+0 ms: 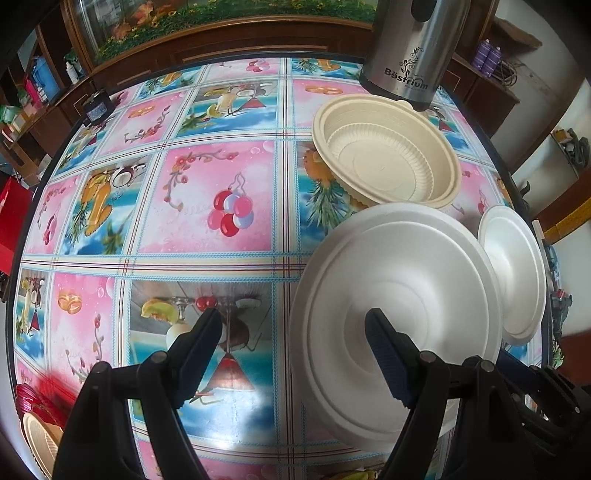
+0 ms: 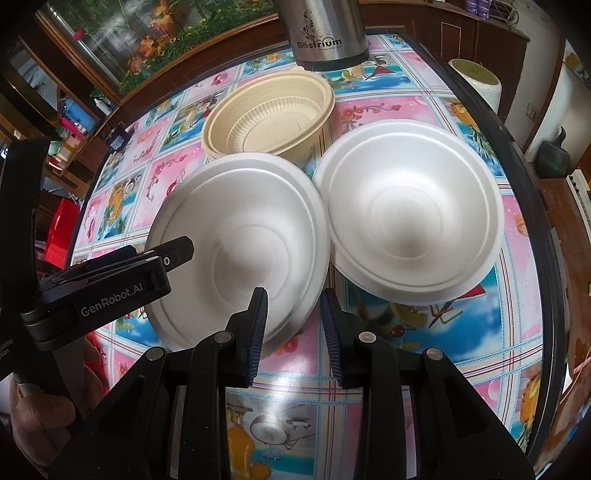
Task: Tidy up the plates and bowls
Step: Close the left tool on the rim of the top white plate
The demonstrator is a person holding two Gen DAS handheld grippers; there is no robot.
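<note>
"Bestrium" stands on the steel flask (image 2: 320, 33) beyond the jaws; "GenRobot.AI" marks the left gripper (image 2: 110, 291) body, left of the right jaws.

Two white foam bowls (image 2: 243, 240) (image 2: 410, 225) sat on the tabletop (image 2: 443, 110). One beige plastic bowl (image 2: 269, 114) stood behind them, with a second ribbed one nested inside it. One steel flask (image 2: 321, 29) stood at the back. One more beige dish (image 1: 40, 443) showed at the left view's lower edge.

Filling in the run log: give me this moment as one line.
left gripper: open, over near white bowl | right gripper: open, astride its rim | other white bowl, beige bowl: untouched
</note>
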